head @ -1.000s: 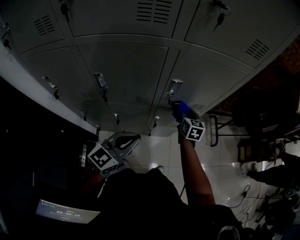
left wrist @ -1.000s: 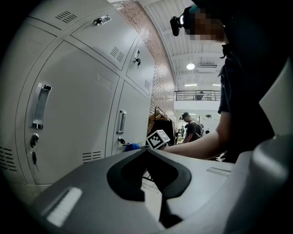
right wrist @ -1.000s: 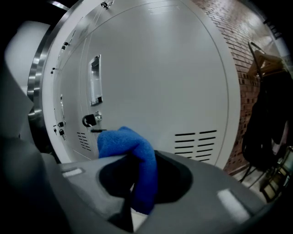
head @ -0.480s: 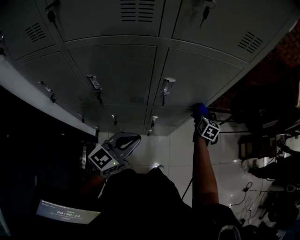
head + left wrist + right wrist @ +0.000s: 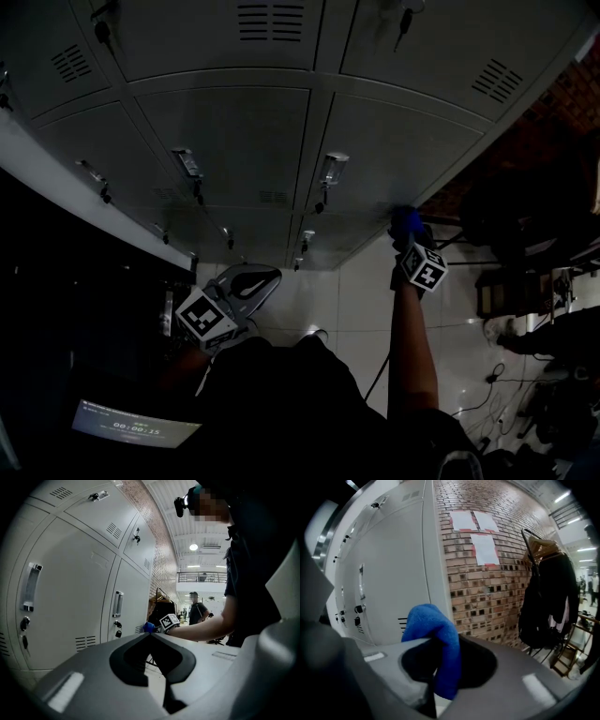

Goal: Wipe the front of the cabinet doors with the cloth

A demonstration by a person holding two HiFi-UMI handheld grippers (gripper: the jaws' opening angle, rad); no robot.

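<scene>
Closest to the person's body, the left gripper [image 5: 246, 283] is hanging low and well short of the right cabinet door [image 5: 394, 155], off to its left. Its own view is showing the left gripper [image 5: 152, 641] with jaws drawn together and nothing lying between them.

Farther out, the person's right arm [image 5: 411, 347] is reaching toward that same door. The right gripper [image 5: 409, 232] is clamping a blue cloth [image 5: 405, 221] at the door's lower right corner. In the right gripper view the jaws of the right gripper [image 5: 440, 667] are pinching the cloth [image 5: 433, 630] between them. One fold is hanging down through the gap, while the bulk is bunching up above the jaw tips, in front of the door [image 5: 389, 573] beside its vent slits [image 5: 402, 623]. From the left gripper view, the cloth [image 5: 149, 627] is meeting the door face just past the right gripper's marker cube [image 5: 169, 620] — whether it is actually pressing on the metal I cannot tell.

The door's handle [image 5: 333, 169] is sitting well to the left of the cloth.

Beyond the door's right edge a brick wall [image 5: 487, 588] is carrying sheets of paper [image 5: 483, 548], and past it dark coats [image 5: 548, 592] are hanging on a rack. Farthest from the door, a person [image 5: 196, 609] is standing in the lit hall.
</scene>
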